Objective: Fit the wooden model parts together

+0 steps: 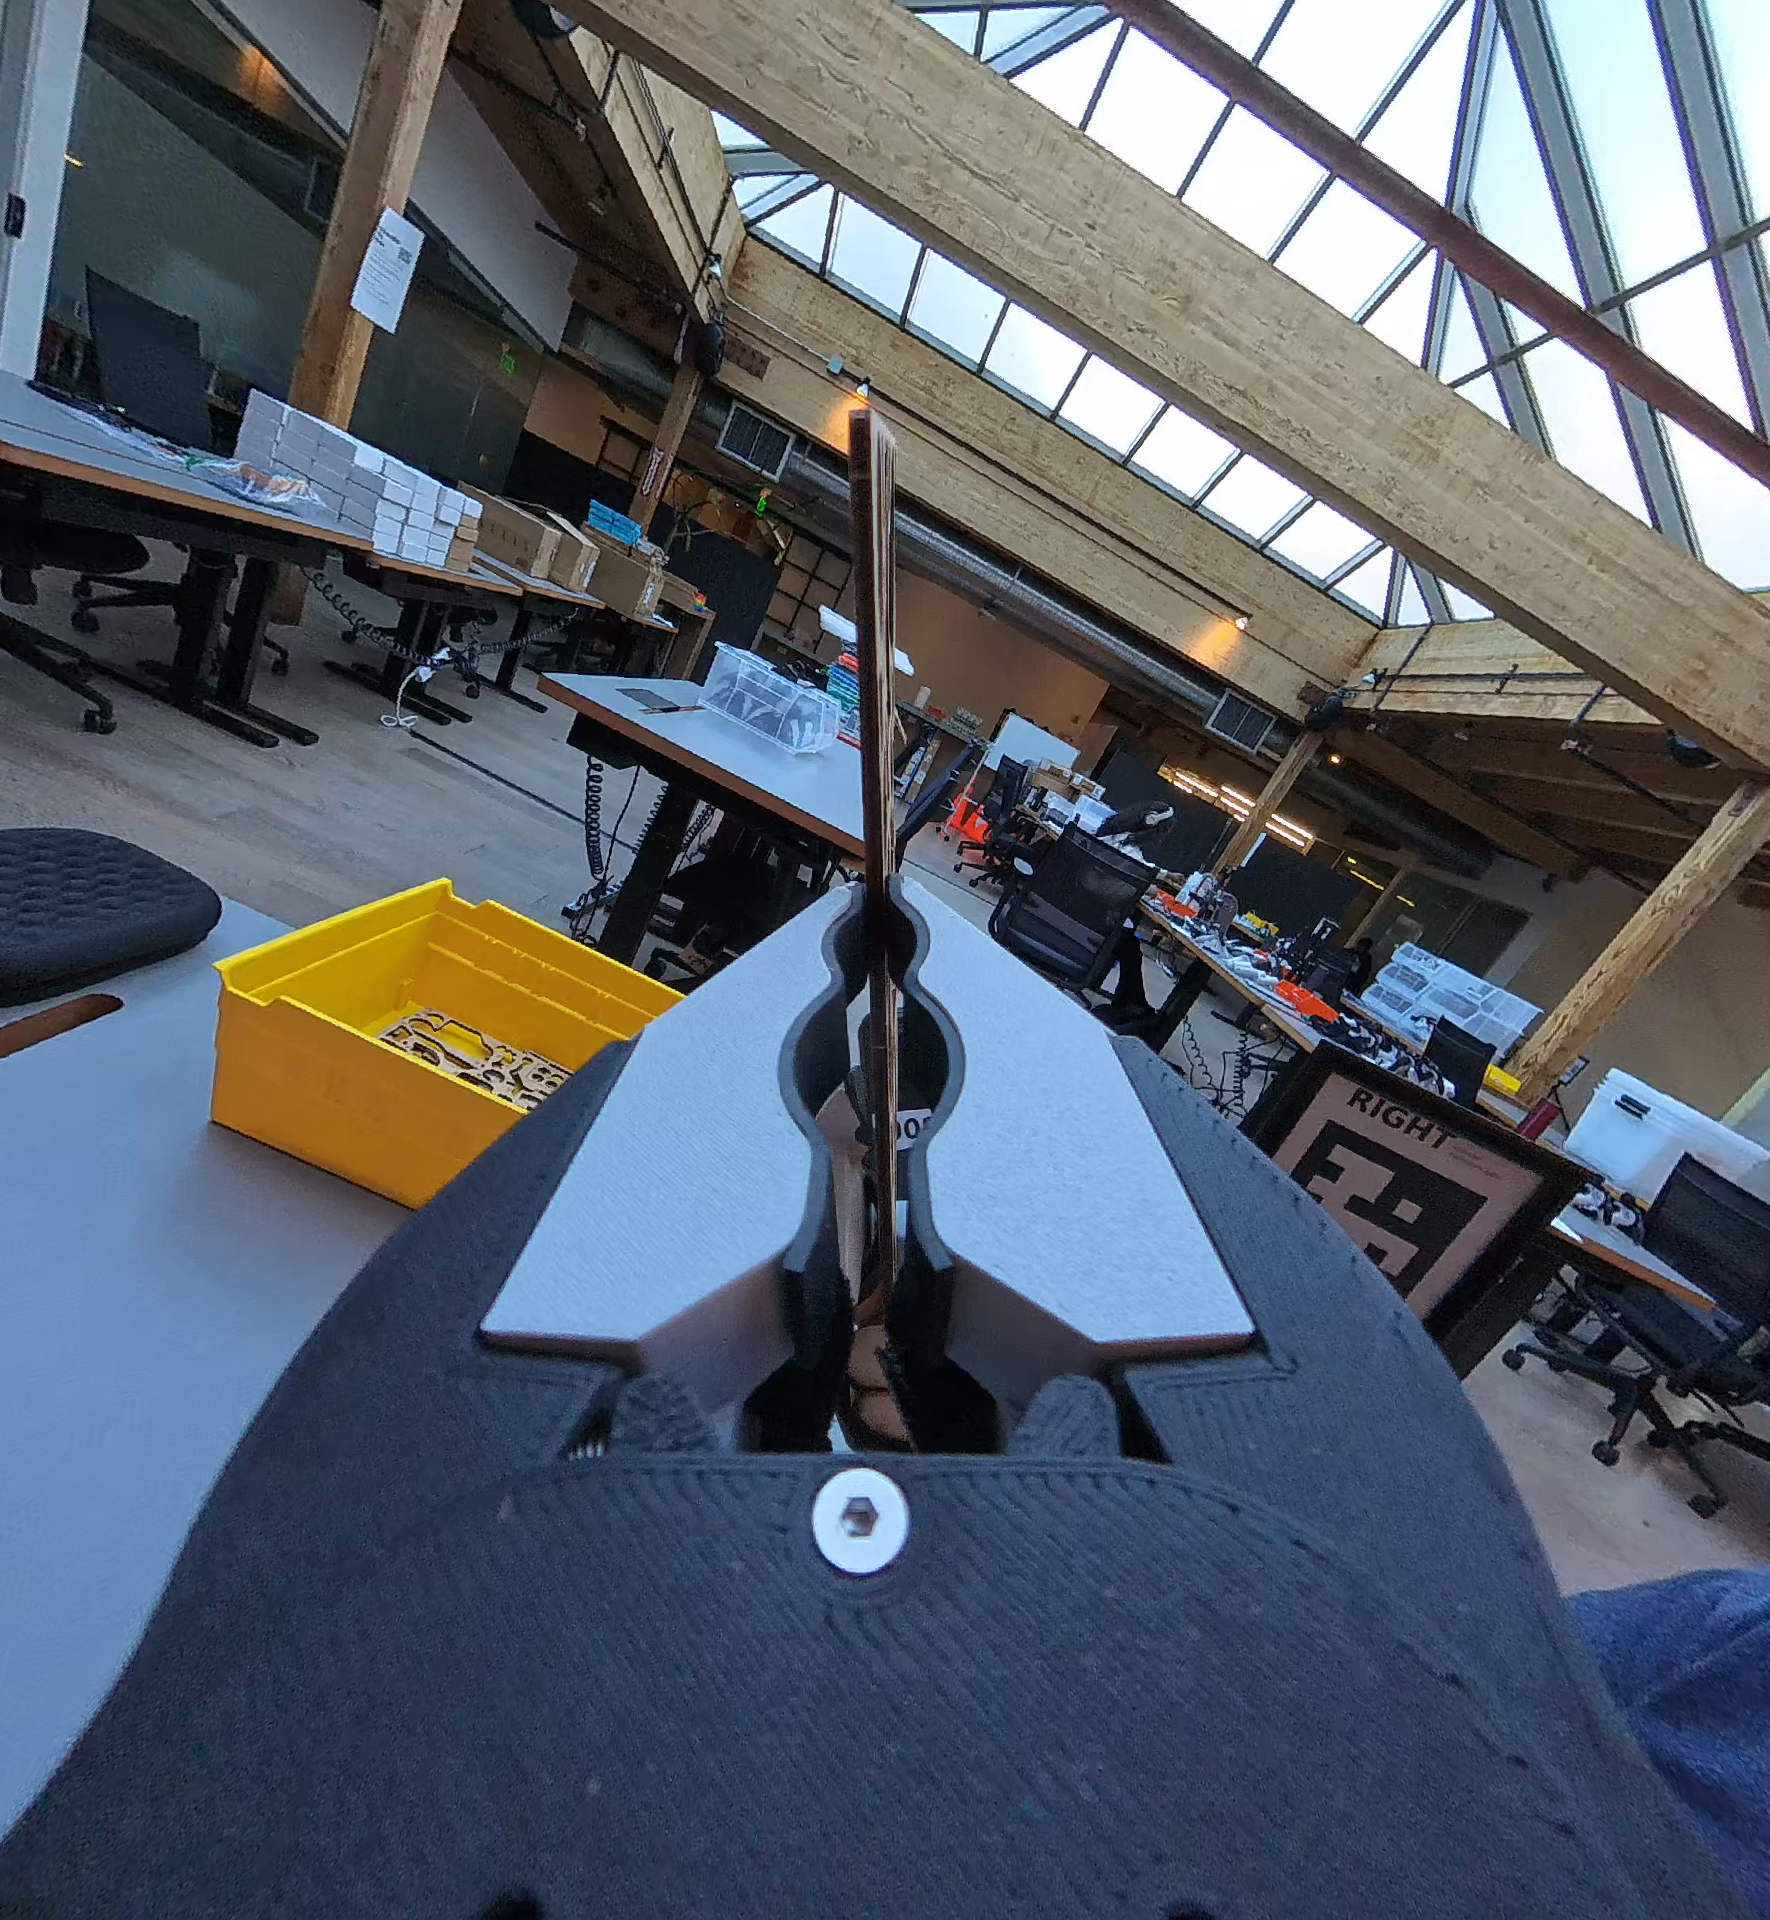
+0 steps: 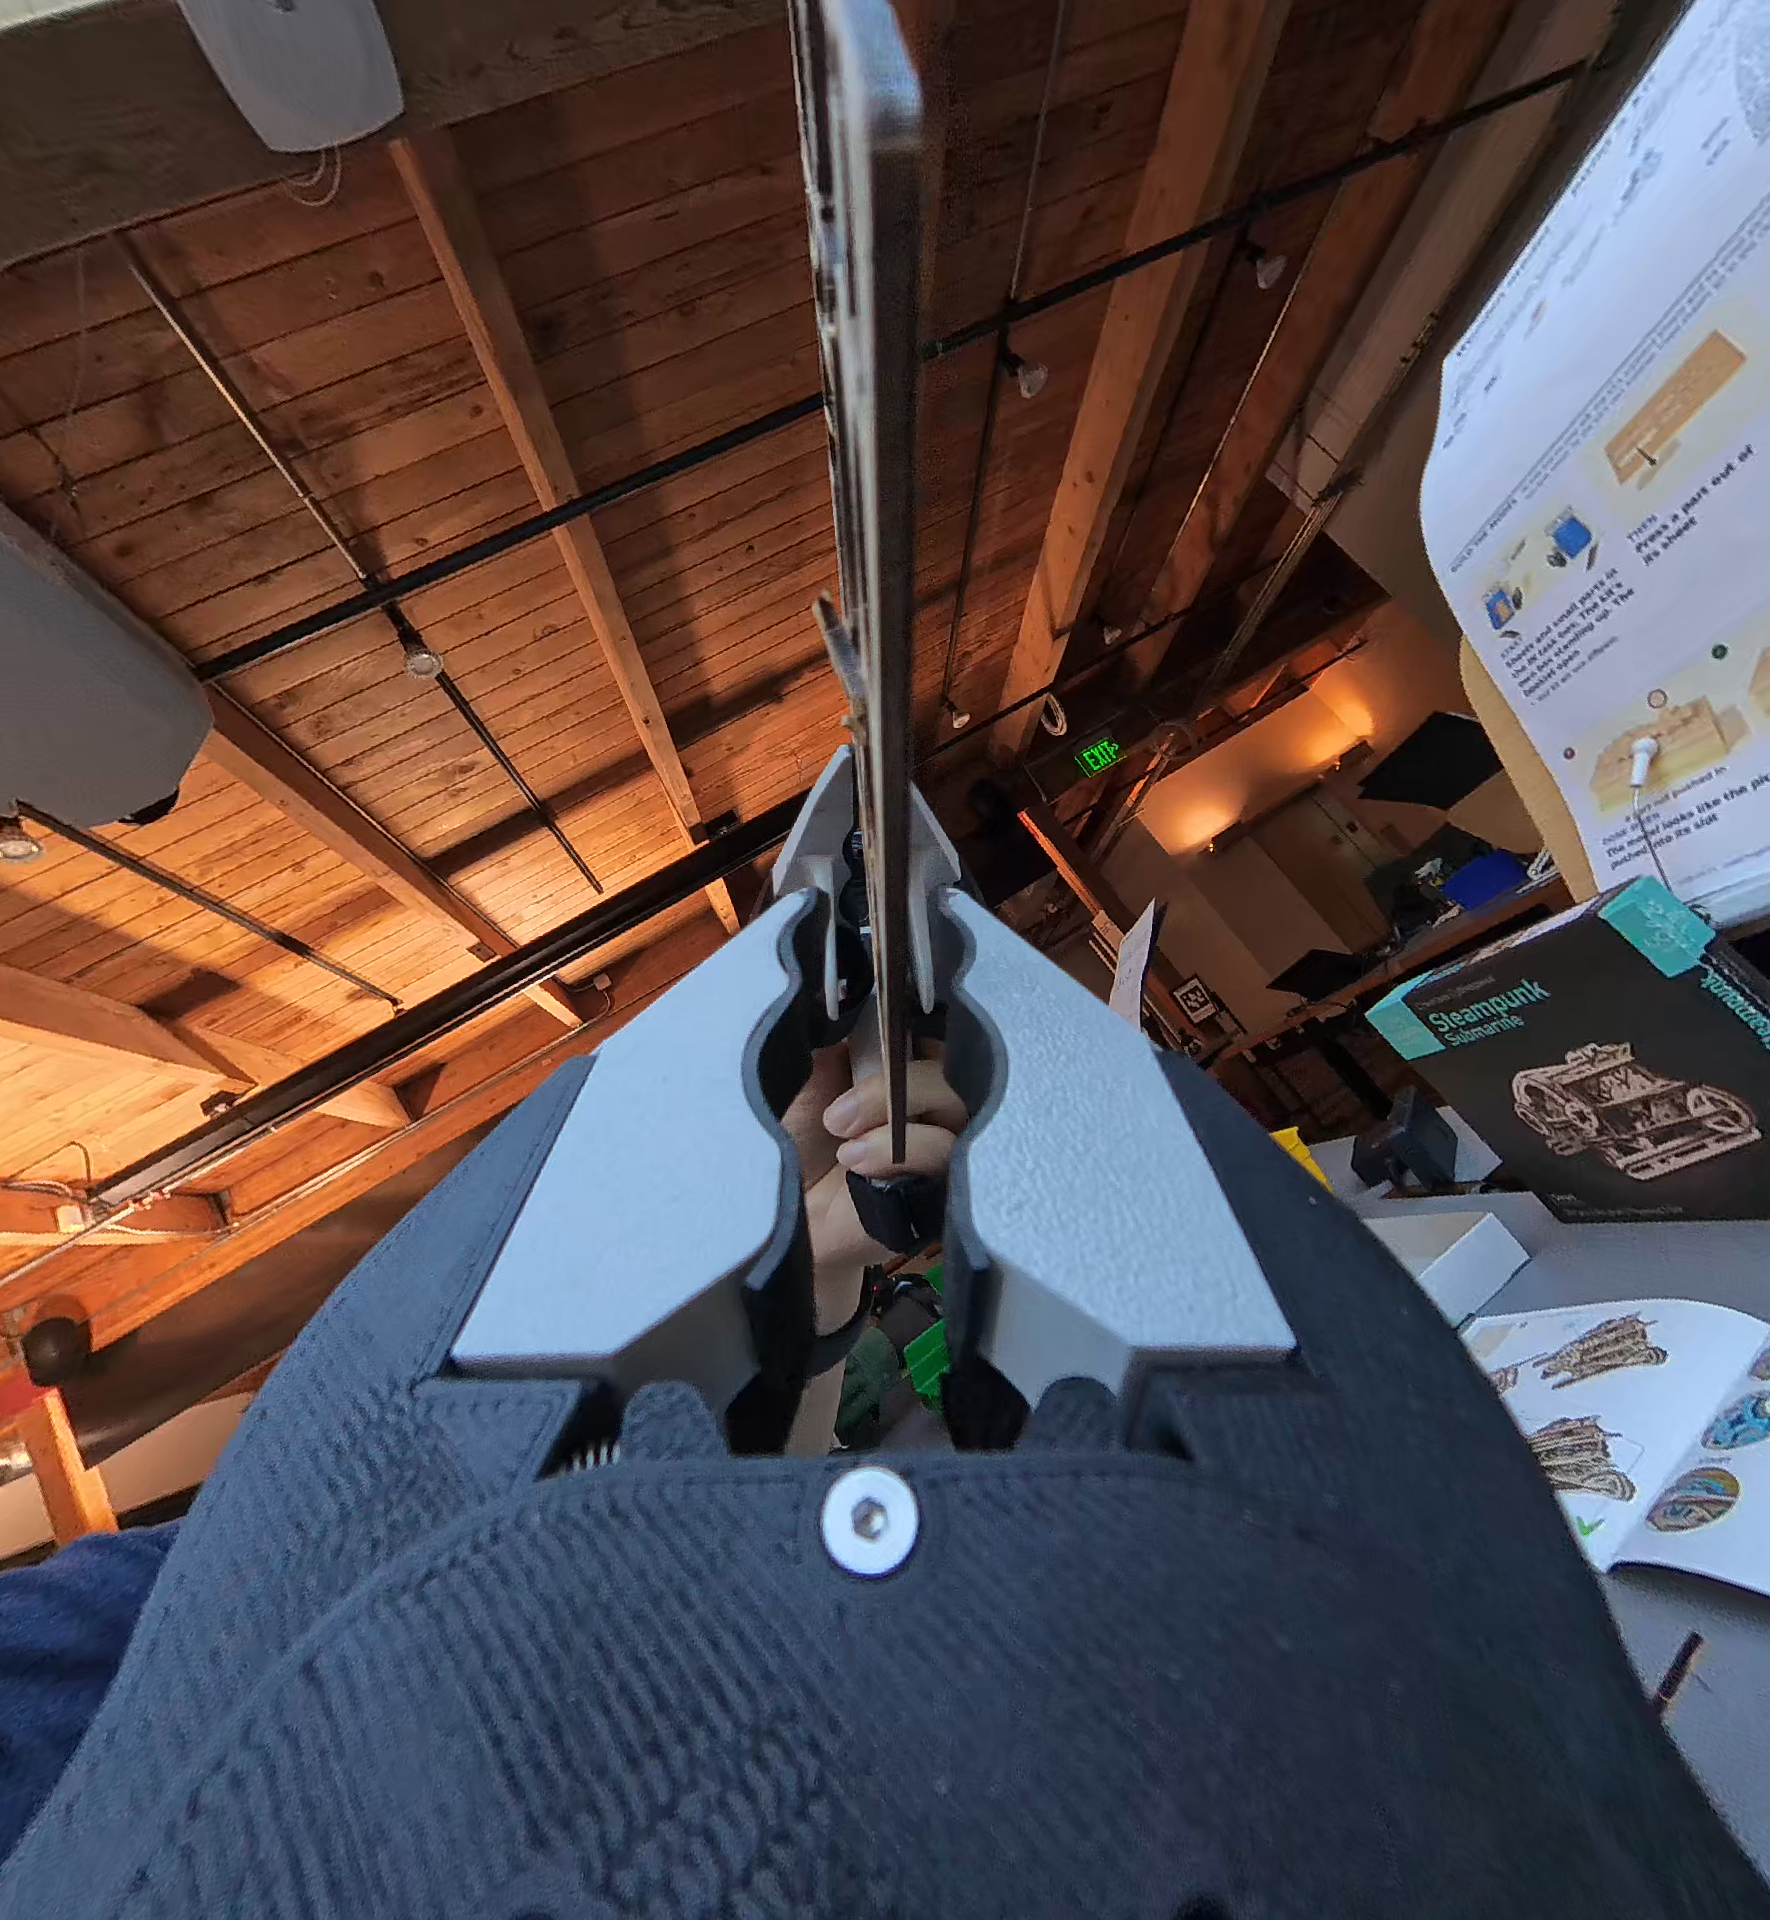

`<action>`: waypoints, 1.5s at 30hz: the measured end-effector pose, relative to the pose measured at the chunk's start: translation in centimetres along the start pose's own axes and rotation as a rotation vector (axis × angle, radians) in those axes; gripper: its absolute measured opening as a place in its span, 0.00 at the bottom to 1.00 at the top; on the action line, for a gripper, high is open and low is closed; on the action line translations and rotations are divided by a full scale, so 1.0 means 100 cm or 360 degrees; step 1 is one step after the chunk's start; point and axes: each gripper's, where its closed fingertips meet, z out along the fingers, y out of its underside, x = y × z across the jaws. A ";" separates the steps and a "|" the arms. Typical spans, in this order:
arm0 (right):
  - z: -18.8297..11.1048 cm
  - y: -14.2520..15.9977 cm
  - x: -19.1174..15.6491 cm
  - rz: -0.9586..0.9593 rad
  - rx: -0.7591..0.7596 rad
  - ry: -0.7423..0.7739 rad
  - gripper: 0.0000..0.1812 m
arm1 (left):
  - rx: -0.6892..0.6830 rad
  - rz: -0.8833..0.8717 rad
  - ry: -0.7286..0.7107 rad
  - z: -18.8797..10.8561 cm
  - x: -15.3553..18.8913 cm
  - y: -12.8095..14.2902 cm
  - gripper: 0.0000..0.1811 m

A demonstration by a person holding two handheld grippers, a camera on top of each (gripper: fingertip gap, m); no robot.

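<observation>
My left gripper [image 1: 878, 896] is shut on a thin wooden sheet [image 1: 873, 644] that shows edge-on and stands up from the fingertips, above the grey table [image 1: 81, 1299]. In the right wrist view the same sheet [image 2: 876, 416] runs up past the top edge, with a small wooden bit [image 2: 839, 644] sticking out of it. The left gripper's fingers [image 2: 827, 831] clamp it there, over a hand [image 2: 876, 1122]. My right gripper [image 2: 883, 909] has its jaws a little apart, one on each side of the sheet's lower end, not touching it. Its tag plate [image 1: 1400, 1195] shows at right.
A yellow bin [image 1: 268, 1081] holding a cut wooden sheet [image 1: 476, 1049] sits on the table at left, beside a black cushion [image 1: 50, 914]. At right are the dark model kit box [image 2: 1629, 1060], an open booklet [image 2: 1691, 1455] and an upright instruction sheet [image 2: 1670, 468].
</observation>
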 end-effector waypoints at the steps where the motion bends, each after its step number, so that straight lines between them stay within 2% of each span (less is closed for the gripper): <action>1: 0.000 -0.001 0.003 0.0016 0.0020 0.0009 0.08 | -0.0002 -0.0009 -0.0002 0.001 -0.001 0.001 0.00; 4: -0.002 0.000 0.011 0.0047 0.0018 0.0028 0.01 | -0.0003 -0.0023 -0.0022 0.001 -0.006 0.005 0.00; 12: -0.006 -0.002 0.026 0.0267 -0.0008 -0.0005 0.00 | -0.0018 -0.0194 -0.0049 -0.001 -0.030 0.011 0.03; 16: -0.008 -0.008 0.037 0.0303 -0.0030 0.0032 0.00 | -0.0080 -0.0282 -0.0051 0.000 -0.042 0.020 0.17; 20: -0.019 -0.025 0.048 0.0269 -0.0050 0.0143 0.00 | -0.0046 -0.0358 -0.0098 -0.011 -0.059 0.024 0.21; 24: -0.059 -0.064 0.065 0.0212 -0.0088 0.0422 0.00 | -0.0052 -0.0392 -0.0139 -0.043 -0.066 0.031 0.20; 29: -0.147 -0.138 0.096 0.0203 0.0112 0.0916 0.00 | -0.0053 -0.0423 -0.0117 -0.094 -0.051 0.037 0.18; 32: -0.192 -0.160 0.117 0.0253 0.0169 0.1177 0.00 | -0.0072 -0.0401 -0.0104 -0.117 -0.038 0.041 0.17; 37: -0.234 -0.172 0.145 0.0382 0.0289 0.1439 0.00 | -0.0165 -0.0440 -0.0066 -0.150 -0.011 0.052 0.17; 41: -0.234 -0.152 0.164 0.0474 0.0237 0.1509 0.00 | -0.0246 -0.0464 -0.0113 -0.180 0.002 0.062 0.16; 45: -0.242 -0.145 0.179 0.0547 0.0272 0.1566 0.00 | -0.0246 -0.0472 -0.0166 -0.209 0.012 0.060 0.15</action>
